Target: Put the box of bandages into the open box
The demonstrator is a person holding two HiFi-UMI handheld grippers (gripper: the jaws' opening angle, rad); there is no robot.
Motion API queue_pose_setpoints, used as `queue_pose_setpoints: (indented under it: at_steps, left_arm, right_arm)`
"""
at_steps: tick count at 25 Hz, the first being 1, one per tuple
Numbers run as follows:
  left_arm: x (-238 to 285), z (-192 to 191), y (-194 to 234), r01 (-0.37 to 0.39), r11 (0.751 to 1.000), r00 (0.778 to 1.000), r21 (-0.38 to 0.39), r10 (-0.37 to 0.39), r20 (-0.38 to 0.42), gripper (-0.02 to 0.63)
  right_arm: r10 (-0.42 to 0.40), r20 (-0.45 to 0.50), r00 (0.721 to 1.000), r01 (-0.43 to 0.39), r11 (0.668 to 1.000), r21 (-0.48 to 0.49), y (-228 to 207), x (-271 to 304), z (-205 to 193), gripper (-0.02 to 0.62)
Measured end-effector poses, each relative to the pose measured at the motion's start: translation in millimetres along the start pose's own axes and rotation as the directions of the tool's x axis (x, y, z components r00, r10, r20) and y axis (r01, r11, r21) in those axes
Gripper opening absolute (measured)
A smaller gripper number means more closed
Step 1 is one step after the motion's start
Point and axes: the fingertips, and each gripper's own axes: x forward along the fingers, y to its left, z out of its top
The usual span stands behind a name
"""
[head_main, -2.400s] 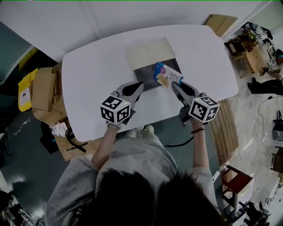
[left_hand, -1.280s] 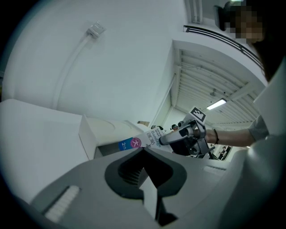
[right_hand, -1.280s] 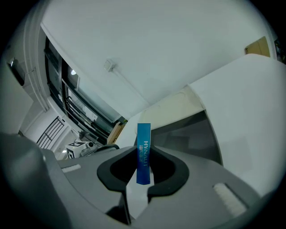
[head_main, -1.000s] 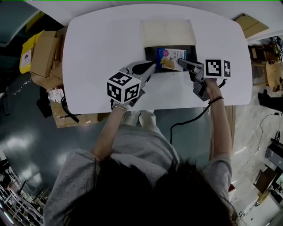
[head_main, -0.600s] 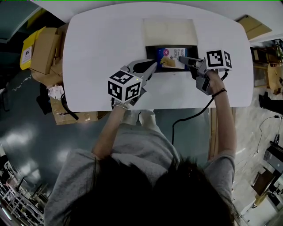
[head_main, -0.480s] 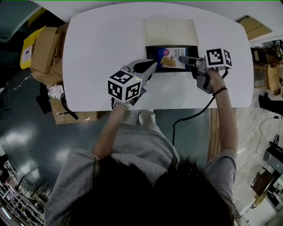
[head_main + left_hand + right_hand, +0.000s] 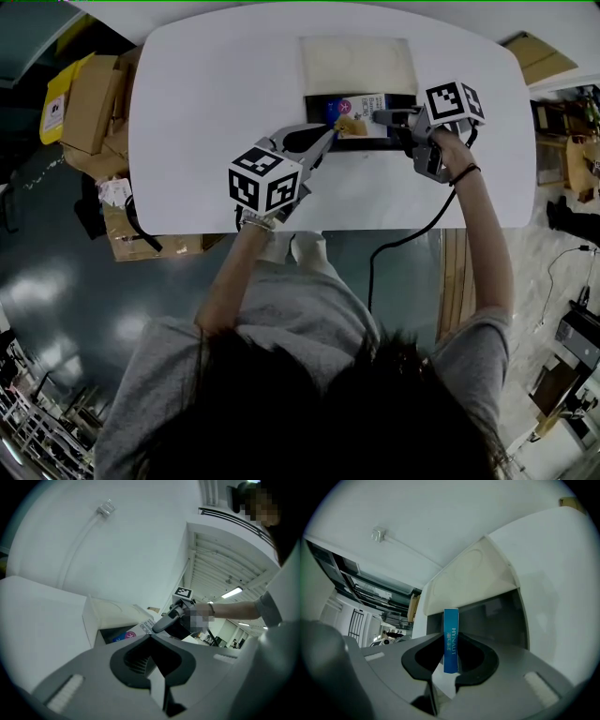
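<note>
Even overhead light fills the head view, pushing the white table (image 7: 216,112) close to overexposure, while the dark floor (image 7: 56,309) shows pale, smeared reflections and shadows are faint. Both gripper views are heavy fisheye, with black corners and bowed lines. In the right one the blue box of bandages (image 7: 451,639) reads sharp against a soft grey foreground, and in the left a ceiling strip light (image 7: 233,592) glares.

The blue-and-white box of bandages (image 7: 361,109) sits low inside the dark-lined open box (image 7: 377,142)
</note>
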Motion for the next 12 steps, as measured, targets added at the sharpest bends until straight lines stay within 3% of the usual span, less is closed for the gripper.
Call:
queue_pose_setpoints:
  at_steps: [7, 12]
  left_arm:
    - [1, 1, 1, -0.008, 1.0, 1.0, -0.006, 0.008, 0.003, -0.006]
    - [0, 1, 3, -0.011, 1.0, 1.0, -0.009, 0.011, 0.001, -0.006]
  right_arm:
    - [-0.01, -0.008, 1.0, 0.01, 0.999, 0.037, -13, 5, -1, 0.114]
    - [-0.103, -0.014, 0.995, 0.103, 0.995, 0.015, -26, 9, 1, 0.132]
